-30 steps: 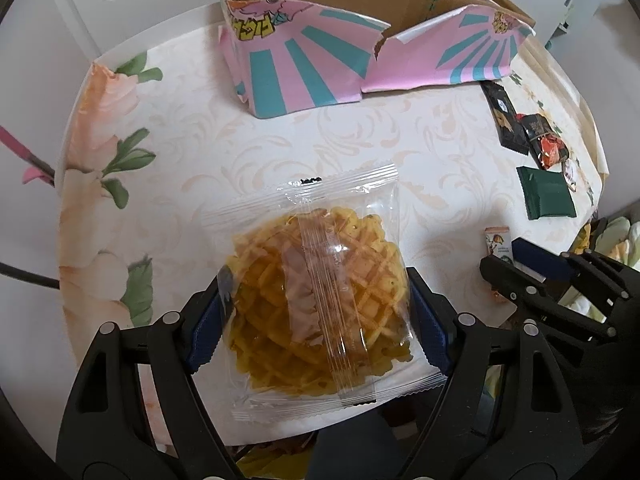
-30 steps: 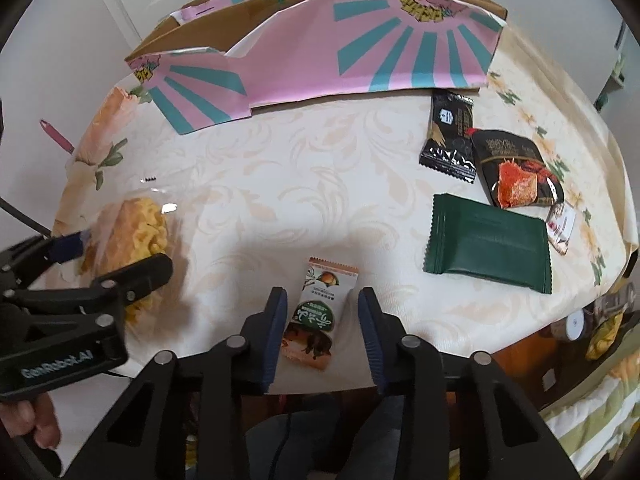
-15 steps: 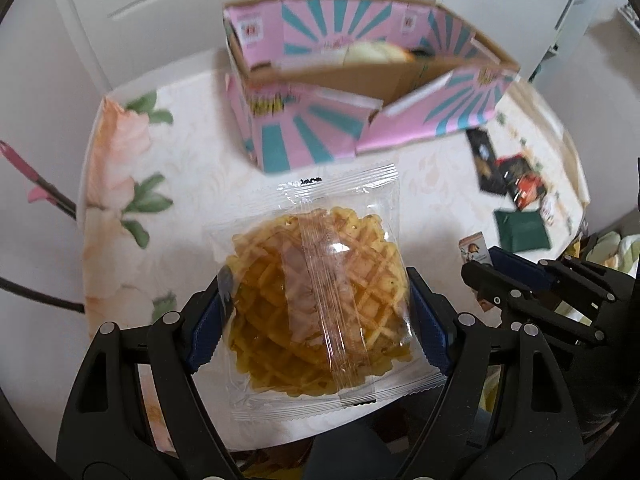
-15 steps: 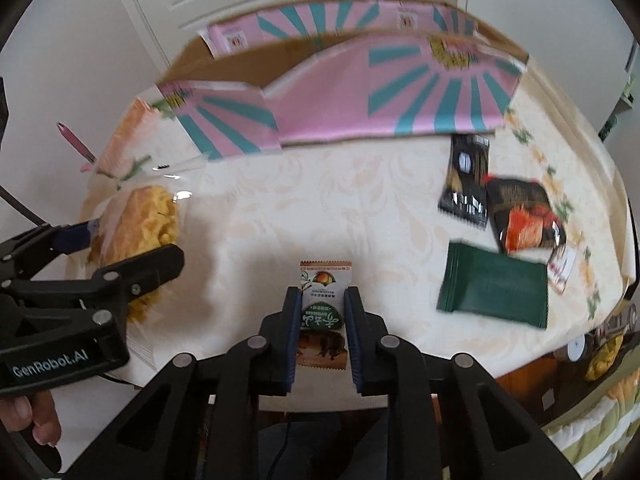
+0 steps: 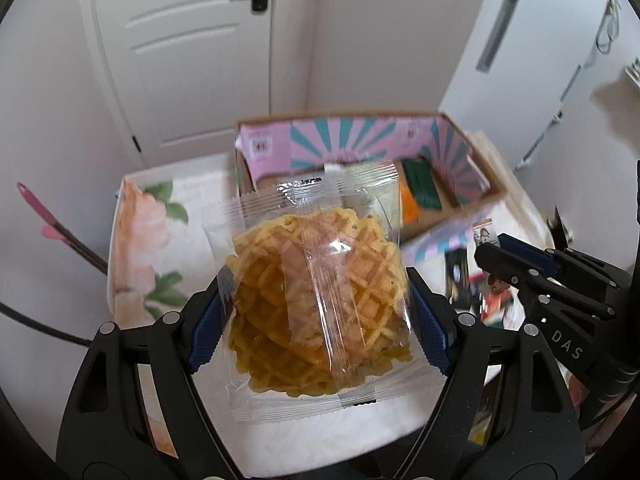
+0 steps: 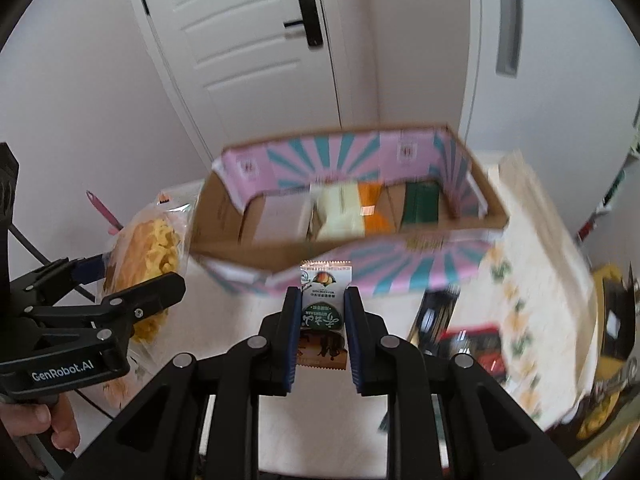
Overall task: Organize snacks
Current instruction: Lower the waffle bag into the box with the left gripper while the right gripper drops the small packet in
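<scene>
My left gripper (image 5: 318, 312) is shut on a clear-wrapped waffle cookie packet (image 5: 316, 296) and holds it in the air in front of the pink and teal cardboard box (image 5: 360, 140). My right gripper (image 6: 322, 324) is shut on a small green and brown snack packet (image 6: 322, 312), also lifted, facing the open box (image 6: 348, 152). The box holds a pale packet (image 6: 340, 212), an orange one (image 6: 374, 212) and a green one (image 6: 420, 208). The left gripper with the waffle packet (image 6: 148, 256) shows at the left of the right wrist view.
A floral tablecloth (image 5: 140, 232) covers the table. Dark snack packets (image 6: 460, 332) lie on the cloth right of the box, blurred. A white door (image 6: 248, 40) and walls stand behind the table. A pink-tipped stick (image 5: 52, 228) pokes in at the left.
Both grippers have risen well above the table and now look into the box from above. The right gripper closed on the small packet and lifted it. The left still holds the waffle packet.
</scene>
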Demonstrator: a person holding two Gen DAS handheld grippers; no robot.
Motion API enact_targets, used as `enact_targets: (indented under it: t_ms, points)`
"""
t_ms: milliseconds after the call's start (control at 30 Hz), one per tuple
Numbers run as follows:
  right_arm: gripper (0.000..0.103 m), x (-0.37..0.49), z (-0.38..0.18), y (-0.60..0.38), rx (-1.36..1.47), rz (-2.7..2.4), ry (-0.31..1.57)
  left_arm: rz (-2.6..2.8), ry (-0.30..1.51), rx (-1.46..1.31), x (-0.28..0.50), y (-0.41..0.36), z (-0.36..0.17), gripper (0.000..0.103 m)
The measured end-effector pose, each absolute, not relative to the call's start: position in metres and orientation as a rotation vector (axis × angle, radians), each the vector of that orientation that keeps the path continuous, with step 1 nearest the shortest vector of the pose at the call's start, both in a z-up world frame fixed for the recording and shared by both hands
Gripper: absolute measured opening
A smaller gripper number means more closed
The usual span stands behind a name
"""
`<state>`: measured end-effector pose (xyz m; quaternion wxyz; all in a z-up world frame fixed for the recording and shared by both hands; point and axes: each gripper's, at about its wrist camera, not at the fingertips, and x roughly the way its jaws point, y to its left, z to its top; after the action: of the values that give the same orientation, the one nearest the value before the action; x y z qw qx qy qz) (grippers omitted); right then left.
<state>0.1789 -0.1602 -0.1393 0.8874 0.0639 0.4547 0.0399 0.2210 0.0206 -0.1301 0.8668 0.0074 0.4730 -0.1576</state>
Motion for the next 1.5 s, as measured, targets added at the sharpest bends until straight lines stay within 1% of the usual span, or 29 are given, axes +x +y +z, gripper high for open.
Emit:
enact_targets:
  t_ms: [267,467,567,600,667,700,967,1400,1433,1500]
  points:
    - [0.02,0.235,-0.118,-0.203,0.109,0.19,0.9,-0.251,0.997,-0.04,0.279,-0.015,-0.124,0.079]
    - [0.02,0.269,-0.117,-0.236,0.114,0.237,0.907,-0.191,1.035,-0.007,0.317,-0.042,-0.142,0.079]
    - [0.02,0.283,-0.122,-0.251,0.116,0.256,0.925,-0.173,1.07,0.0,0.329,-0.05,-0.159,0.082]
    - [0.02,0.286,-0.124,-0.255,0.115,0.262,0.93,-0.166,1.082,0.003,0.332,-0.053,-0.164,0.083]
    - [0.02,0.293,-0.129,-0.262,0.116,0.273,0.944,-0.146,1.101,0.018,0.337,-0.056,-0.173,0.092]
    - [0.02,0.295,-0.132,-0.264,0.118,0.278,0.951,-0.138,1.104,0.025,0.338,-0.058,-0.175,0.103]
    - [0.02,0.306,-0.149,-0.279,0.128,0.321,0.999,-0.087,1.117,-0.02,0.329,-0.055,-0.178,0.103]
    - [0.02,0.343,-0.175,-0.278,0.152,0.41,1.11,-0.006,1.076,-0.06,0.303,-0.044,-0.159,0.103]
    - [0.02,0.346,-0.178,-0.277,0.152,0.411,1.119,0.001,1.072,-0.062,0.301,-0.043,-0.157,0.103]
    - [0.039,0.353,-0.186,-0.276,0.157,0.413,1.134,0.015,1.063,-0.067,0.296,-0.042,-0.154,0.103]
